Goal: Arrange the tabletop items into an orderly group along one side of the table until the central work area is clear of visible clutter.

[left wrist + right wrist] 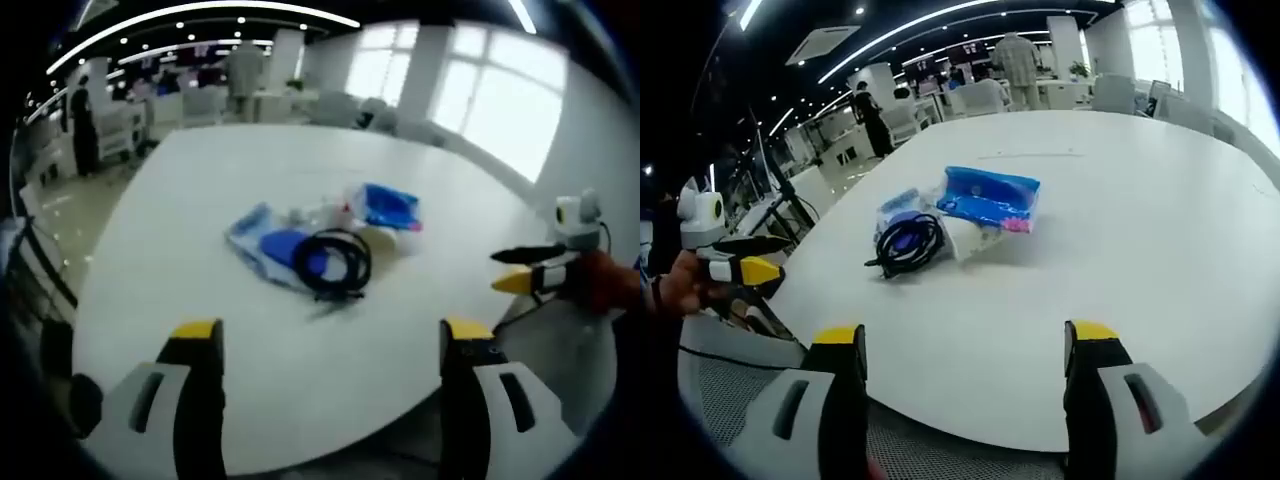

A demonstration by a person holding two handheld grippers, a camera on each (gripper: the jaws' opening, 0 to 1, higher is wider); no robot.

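A small heap lies near the middle of the white table [200, 200]: a coiled black cable [335, 262] on a blue-and-clear plastic bag [262, 240], and a blue tissue pack [388, 207] beside it. My left gripper [332, 338] hovers open over the near edge, well short of the heap. In the right gripper view the cable [908, 243], the bag [898, 210] and the tissue pack [990, 196] lie ahead on the table [1120, 200]. My right gripper [967, 340] is open, empty, near the table edge. Each gripper shows at the other view's side, held by a hand.
The right gripper [530, 270] enters the left gripper view at the right edge; the left gripper [740, 260] enters the right gripper view at the left. Office desks, chairs and standing people [1018, 62] lie beyond the table. Bright windows [500, 110] line one wall.
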